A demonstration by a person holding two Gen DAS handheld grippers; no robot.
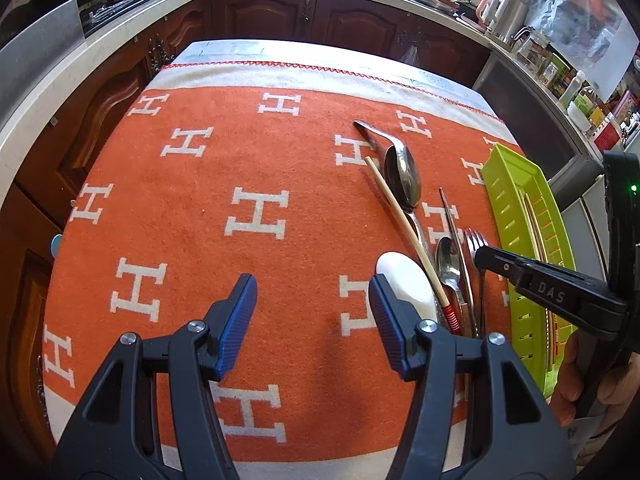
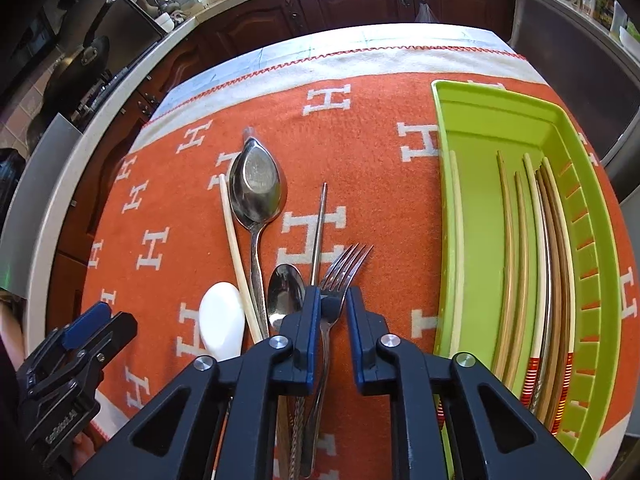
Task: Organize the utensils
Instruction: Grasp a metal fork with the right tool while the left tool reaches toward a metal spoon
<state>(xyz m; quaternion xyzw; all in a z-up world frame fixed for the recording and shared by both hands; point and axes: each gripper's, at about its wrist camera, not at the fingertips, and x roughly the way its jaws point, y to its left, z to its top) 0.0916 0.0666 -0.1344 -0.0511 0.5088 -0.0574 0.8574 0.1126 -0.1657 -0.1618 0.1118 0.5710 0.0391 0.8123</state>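
A kitchen table under an orange blanket (image 2: pixel 360 152): the right gripper (image 2: pixel 333 300) stands over the steel fork (image 2: pixel 340 272), jaws drawn narrow about its neck, though pad contact cannot be confirmed; the fork's long axis runs away from the claw, tines far; the green tray (image 2: pixel 500 120), already lined with chopsticks (image 2: pixel 520 260), lies just to the right across bare cloth, a clear path; a small spoon (image 2: pixel 285 292) and metal chopstick (image 2: pixel 320 232) crowd the fork's left; the left gripper (image 1: pixel 312 312) hovers spread and empty beside the white spoon (image 1: pixel 408 280)
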